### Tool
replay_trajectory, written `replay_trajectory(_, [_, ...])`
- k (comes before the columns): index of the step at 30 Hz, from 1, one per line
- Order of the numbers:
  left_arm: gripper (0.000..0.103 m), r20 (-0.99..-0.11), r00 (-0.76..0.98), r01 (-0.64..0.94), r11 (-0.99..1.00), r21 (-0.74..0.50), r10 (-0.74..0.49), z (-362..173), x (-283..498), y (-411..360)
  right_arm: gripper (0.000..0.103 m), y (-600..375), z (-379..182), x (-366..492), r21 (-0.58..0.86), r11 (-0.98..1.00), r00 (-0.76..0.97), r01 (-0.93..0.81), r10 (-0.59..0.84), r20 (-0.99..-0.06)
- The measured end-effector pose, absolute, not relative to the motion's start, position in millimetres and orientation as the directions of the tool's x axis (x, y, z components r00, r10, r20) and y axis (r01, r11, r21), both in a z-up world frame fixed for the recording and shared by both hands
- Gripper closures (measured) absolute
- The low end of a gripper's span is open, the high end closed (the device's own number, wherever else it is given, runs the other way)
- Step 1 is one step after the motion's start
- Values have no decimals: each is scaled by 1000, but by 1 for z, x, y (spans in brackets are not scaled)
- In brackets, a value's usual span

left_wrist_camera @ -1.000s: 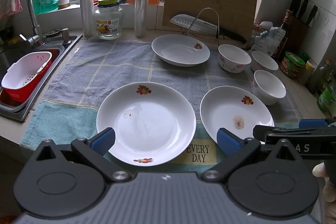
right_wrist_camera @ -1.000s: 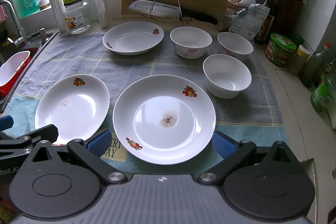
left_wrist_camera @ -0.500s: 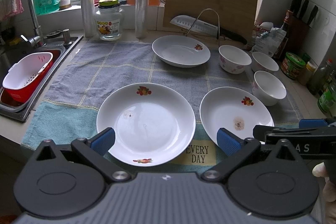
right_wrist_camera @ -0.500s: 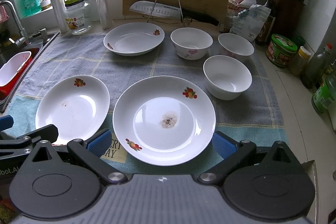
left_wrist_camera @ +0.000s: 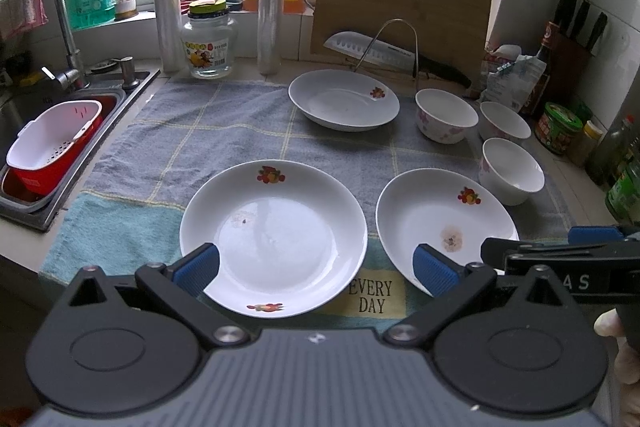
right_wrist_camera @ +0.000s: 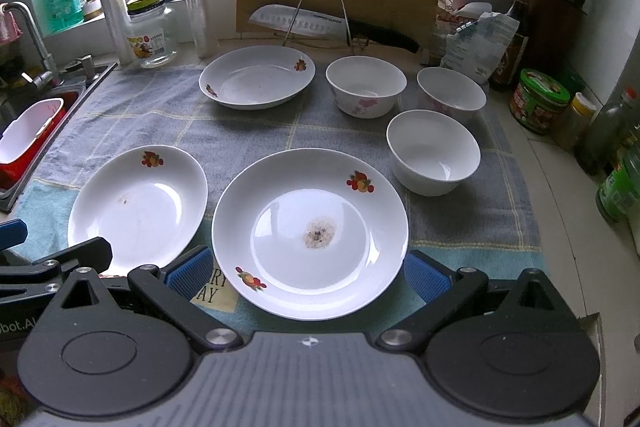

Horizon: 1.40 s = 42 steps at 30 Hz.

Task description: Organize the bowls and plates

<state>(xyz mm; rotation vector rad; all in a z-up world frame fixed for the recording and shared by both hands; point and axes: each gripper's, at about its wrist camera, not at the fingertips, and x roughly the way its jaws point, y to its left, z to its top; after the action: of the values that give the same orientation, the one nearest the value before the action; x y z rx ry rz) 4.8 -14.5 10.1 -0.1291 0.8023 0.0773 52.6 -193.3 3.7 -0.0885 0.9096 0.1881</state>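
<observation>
- Left wrist view: The left gripper (left_wrist_camera: 316,269) was shown with its jaws spread wide and nothing held, hovering at the near edge of the left plate (left_wrist_camera: 273,235). This plate lay flat on the towel (left_wrist_camera: 192,147), just beside the stained plate (left_wrist_camera: 446,227). A third plate (left_wrist_camera: 344,105) was set farther back, and three bowls (left_wrist_camera: 446,115) were grouped at the right, apart from one another.
- Right wrist view: The right gripper (right_wrist_camera: 308,277) was likewise seen fully parted and empty, framing the near rim of the stained plate (right_wrist_camera: 310,233). The nearest bowl (right_wrist_camera: 434,151) stood just beyond that plate.
- Handling, as judged: The glazed crockery was taken to be rigid, smooth, fairly heavy and breakable. A plate would best be pinched across its raised rim, since its flat centre offers no purchase; a bowl would be gripped over its wall. Gentle stacking would be needed, as chipping could be expected.
</observation>
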Motion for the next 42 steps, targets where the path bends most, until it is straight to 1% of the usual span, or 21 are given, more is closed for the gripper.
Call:
replay_trajectory(8, [1,-715,698,-135,987,-83,35,9,4,-24,0,-199,3,56,1,967,609,-254,161,-776])
replay_trajectory(23, [1,-682,731,-129,986,-110,20,3,-9,-25,0,-197,-10,62,44,896,580,-442,322,-748])
replay_trajectory(32, [1,-684,729,-150,982,-118,29,-10,-10,5,0,-175,-24,58,50,866,552,-497,361,-752])
replay_trajectory(42, [1,-705,709,-70,991,-115,-31,-25,1,53,0,-131,-44,43,43,841,524,-539,375,-765])
